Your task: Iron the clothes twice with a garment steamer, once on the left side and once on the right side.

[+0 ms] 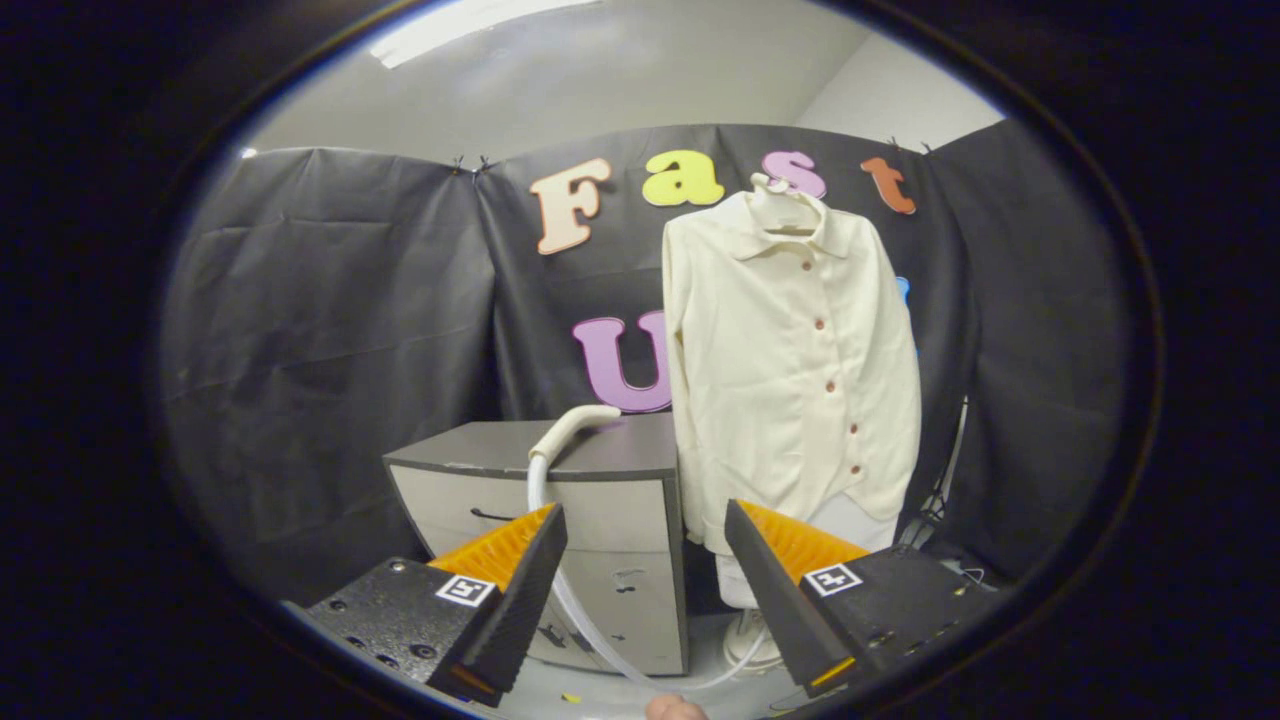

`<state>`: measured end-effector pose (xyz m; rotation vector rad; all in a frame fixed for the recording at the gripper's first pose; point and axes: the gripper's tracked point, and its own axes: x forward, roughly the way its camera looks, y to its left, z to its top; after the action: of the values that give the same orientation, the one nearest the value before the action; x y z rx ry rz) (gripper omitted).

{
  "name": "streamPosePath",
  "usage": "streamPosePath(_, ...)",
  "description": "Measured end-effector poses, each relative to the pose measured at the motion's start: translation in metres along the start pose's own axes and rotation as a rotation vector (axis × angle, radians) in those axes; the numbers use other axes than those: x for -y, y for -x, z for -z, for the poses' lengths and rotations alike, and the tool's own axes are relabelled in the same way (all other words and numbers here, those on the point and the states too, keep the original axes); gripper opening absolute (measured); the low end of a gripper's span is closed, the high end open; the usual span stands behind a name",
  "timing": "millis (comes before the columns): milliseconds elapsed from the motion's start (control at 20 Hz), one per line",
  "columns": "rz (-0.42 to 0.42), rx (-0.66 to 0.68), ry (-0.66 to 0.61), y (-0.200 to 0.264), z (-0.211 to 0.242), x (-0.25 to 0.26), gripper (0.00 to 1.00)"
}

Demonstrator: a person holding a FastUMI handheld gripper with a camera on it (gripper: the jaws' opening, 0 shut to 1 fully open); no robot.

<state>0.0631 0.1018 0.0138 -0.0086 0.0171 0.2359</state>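
I see the cream shirt (790,370) hanging well beyond my gripper (645,520), up and a little to the right of the gap between the fingers; it hangs on a pale hanger (785,205) against the black cloth wall (330,330), buttoned down the front, its hem dropping behind the tip of the right finger (775,590); below the hem a pale base or stand (750,635) shows, though I cannot tell what it belongs to. The steamer's head (578,422) lies on top of a grey drawer cabinet (600,500), straight ahead of the left finger (520,590) and just left of the shirt; its pale handle curves up off the cabinet top, and a clear hose (560,590) runs from it down the cabinet front, passing between my fingers toward the floor, then curling off toward the pale stand. My fingers stand wide apart, holding nothing and touching nothing; the cabinet, the hose and the shirt all sit ahead of them, apart from the tips. A bit of a fingertip (675,708) shows just below the gap between the fingers.
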Motion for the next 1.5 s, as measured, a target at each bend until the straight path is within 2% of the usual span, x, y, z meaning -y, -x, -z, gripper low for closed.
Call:
streamPosePath(250, -0.042, -0.021, -0.017, -0.037, -0.004, -0.034, 0.97)
streamPosePath(700, -0.035, -0.025, -0.01, -0.106, -0.018, -0.07, 0.97)
streamPosePath(800, -0.056, -0.044, -0.01, -0.127, -0.014, -0.083, 0.97)
streamPosePath(1250, -0.027, -0.099, 0.025, -0.261, -0.007, -0.115, 0.97)
streamPosePath(1500, 0.006, -0.258, 0.04, -0.334, 0.03, -0.12, 0.98)
